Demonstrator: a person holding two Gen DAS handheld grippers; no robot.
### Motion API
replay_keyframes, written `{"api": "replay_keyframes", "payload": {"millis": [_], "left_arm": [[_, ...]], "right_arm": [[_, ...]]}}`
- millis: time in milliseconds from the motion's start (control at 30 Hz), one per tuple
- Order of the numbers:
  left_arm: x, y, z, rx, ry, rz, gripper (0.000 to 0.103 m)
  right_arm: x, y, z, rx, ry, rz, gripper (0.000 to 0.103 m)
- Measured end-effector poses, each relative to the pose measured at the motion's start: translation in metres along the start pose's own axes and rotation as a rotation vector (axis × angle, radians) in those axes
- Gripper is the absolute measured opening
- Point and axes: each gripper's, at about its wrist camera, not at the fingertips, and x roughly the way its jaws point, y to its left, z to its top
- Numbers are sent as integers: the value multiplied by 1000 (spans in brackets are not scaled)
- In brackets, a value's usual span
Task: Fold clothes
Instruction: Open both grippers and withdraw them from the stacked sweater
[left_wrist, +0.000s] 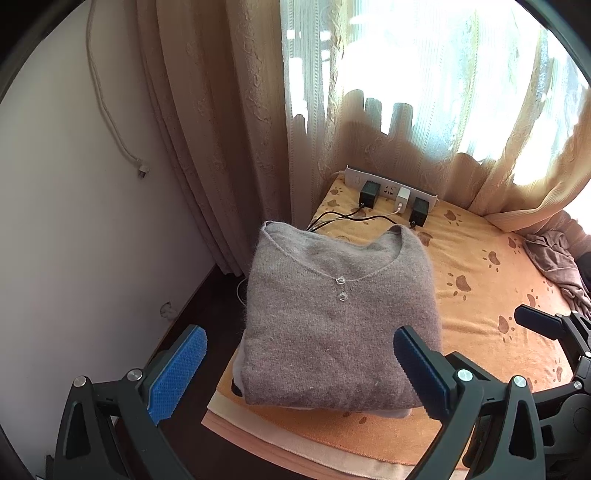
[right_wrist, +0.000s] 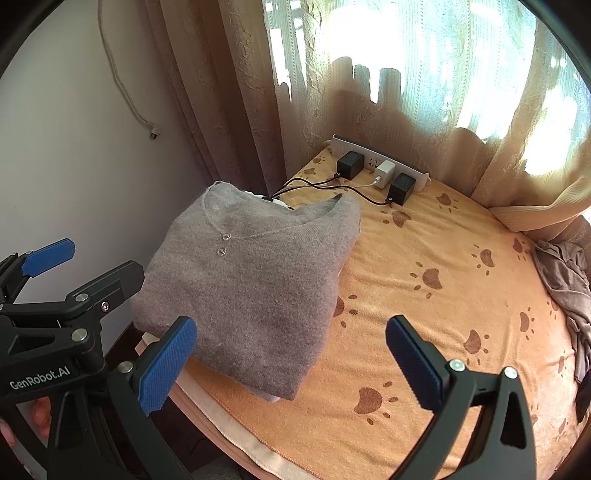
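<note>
A grey-brown fuzzy sweater (left_wrist: 332, 317) lies folded into a neat rectangle on the orange paw-print cover (left_wrist: 476, 266), neckline and two clear buttons facing up. It rests on top of a pale folded garment whose edge peeks out beneath it. My left gripper (left_wrist: 299, 365) hangs open just in front of the sweater's near edge, nothing between its blue pads. In the right wrist view the sweater (right_wrist: 255, 280) sits at the left, and my right gripper (right_wrist: 291, 358) is open above its near right corner and the cover (right_wrist: 443, 295). The left gripper (right_wrist: 85, 266) shows at that view's left edge.
A white power strip (left_wrist: 391, 188) with three chargers and trailing cables lies behind the sweater by the curtain (left_wrist: 229, 129). A crumpled mauve garment (left_wrist: 557, 266) sits at the far right. The wall and dark floor (left_wrist: 199, 317) drop off left of the surface's edge.
</note>
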Motion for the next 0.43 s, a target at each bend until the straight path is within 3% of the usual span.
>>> {"api": "replay_keyframes", "payload": {"millis": [133,267,433], "left_arm": [[1,-2,-2,-21,5,-29,103],[-2,-1,-4,-34,-21,27,103],[-3,-2,-4,-44,-14,25,103]], "right_arm": [[2,-1,-1,0,3,-2,103],[1,-4,-1,0,-1,-4,103],[-2,-9,-1,9,-10,-1,103]]}}
